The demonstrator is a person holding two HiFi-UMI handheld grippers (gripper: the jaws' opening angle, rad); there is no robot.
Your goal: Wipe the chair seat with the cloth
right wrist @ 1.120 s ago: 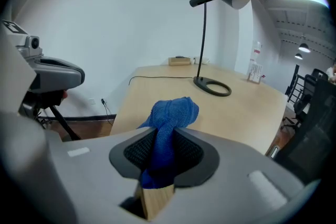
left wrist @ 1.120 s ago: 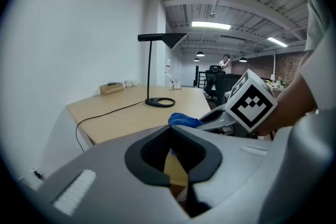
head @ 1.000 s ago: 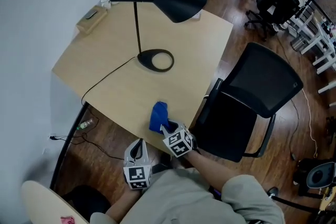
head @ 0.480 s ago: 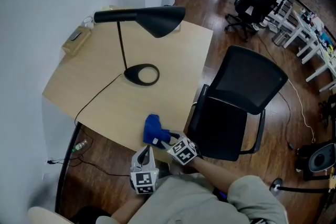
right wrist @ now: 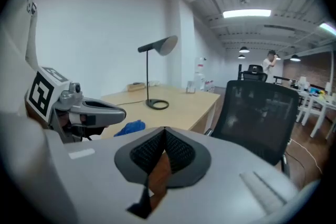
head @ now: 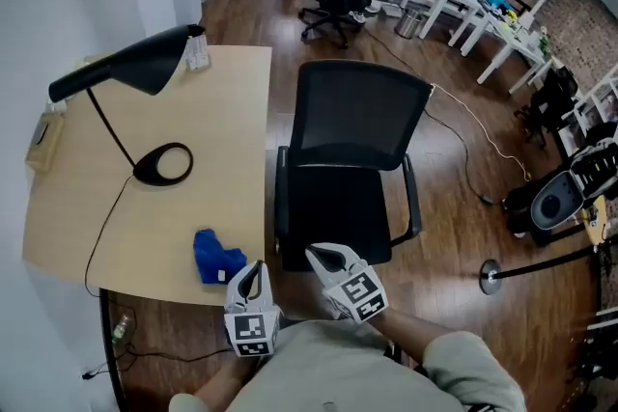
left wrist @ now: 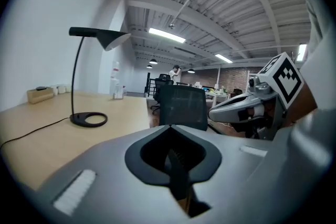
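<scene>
Right gripper (head: 324, 254) withdrawn, just clenched empty; crumpled blue cloth (head: 217, 258) left lower-left on pale wooden worktop (head: 208, 125), off black chair seat (head: 334, 206).

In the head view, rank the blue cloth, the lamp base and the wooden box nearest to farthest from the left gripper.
1. blue cloth, near edge of the table.
2. lamp base, mid-table.
3. wooden box, far left edge.

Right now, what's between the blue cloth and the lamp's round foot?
Nothing: the head view shows only bare desk top between the blue cloth and the lamp's round foot.
</scene>
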